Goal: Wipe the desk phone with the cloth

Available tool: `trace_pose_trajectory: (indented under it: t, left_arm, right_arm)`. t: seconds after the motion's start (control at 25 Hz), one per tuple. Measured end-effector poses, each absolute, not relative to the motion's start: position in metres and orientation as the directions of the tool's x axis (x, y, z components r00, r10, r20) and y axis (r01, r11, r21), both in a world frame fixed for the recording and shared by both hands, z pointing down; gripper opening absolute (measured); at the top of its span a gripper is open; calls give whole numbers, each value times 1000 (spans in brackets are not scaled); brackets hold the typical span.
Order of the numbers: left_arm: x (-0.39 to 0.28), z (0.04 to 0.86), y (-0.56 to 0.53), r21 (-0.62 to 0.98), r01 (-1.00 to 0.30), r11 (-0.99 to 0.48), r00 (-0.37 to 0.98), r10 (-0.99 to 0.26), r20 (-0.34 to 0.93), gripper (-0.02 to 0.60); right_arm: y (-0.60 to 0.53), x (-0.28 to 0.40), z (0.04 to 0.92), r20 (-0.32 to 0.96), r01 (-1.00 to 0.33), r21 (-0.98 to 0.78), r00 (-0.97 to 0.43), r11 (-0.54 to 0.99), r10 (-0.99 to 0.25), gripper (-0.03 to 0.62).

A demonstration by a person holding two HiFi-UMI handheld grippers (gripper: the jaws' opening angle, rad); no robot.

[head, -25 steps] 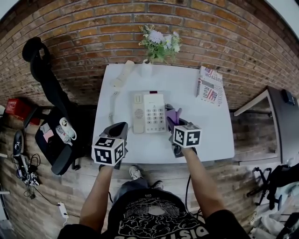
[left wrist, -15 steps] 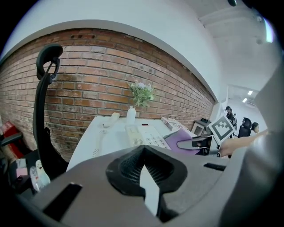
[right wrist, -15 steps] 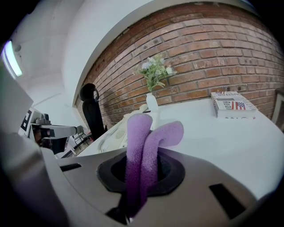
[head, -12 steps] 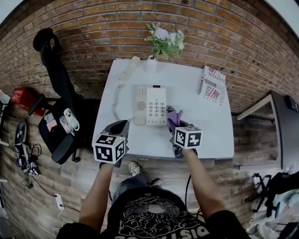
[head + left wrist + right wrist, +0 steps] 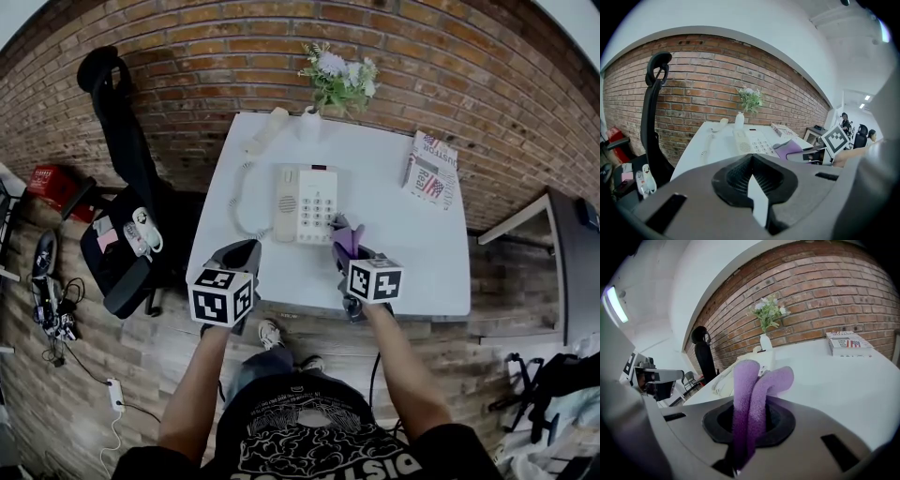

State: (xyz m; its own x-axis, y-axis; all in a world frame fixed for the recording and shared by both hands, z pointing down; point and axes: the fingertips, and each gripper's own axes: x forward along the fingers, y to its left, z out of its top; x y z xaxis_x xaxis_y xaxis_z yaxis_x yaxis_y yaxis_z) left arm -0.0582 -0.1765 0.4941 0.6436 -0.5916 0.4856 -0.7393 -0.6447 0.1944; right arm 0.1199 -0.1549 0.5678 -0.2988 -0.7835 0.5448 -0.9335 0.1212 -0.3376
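Observation:
A beige desk phone (image 5: 305, 203) sits mid-table, its handset (image 5: 265, 130) off the cradle at the back left, joined by a coiled cord (image 5: 234, 202). My right gripper (image 5: 349, 246) is shut on a purple cloth (image 5: 347, 237), held just off the phone's front right corner. In the right gripper view the folded cloth (image 5: 750, 399) sticks up from the jaws and hides most of the phone (image 5: 764, 369). My left gripper (image 5: 236, 258) hovers at the table's front left edge, shut and empty. Its own view shows the phone (image 5: 752, 140) and the cloth (image 5: 790, 149) ahead.
A white vase with flowers (image 5: 333, 84) stands at the back of the white table (image 5: 422, 272), against a brick wall. A book (image 5: 431, 173) lies at the back right. A black office chair (image 5: 122, 187) stands left of the table, and a grey desk (image 5: 562, 253) right.
The right gripper with the cloth has drawn back from the phone's right side towards its front corner. The head view has shifted, so the table sits higher in frame. The left gripper has barely moved.

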Motion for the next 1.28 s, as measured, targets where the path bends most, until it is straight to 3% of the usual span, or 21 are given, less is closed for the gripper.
trace_pose_trajectory:
  t: [1.28]
  left_arm:
    - [-137,499,-181,197,-833,-517,539,-680,497,6]
  right_arm:
    - [-189,-16,575,525,-858,-359,-510,367,-681,48]
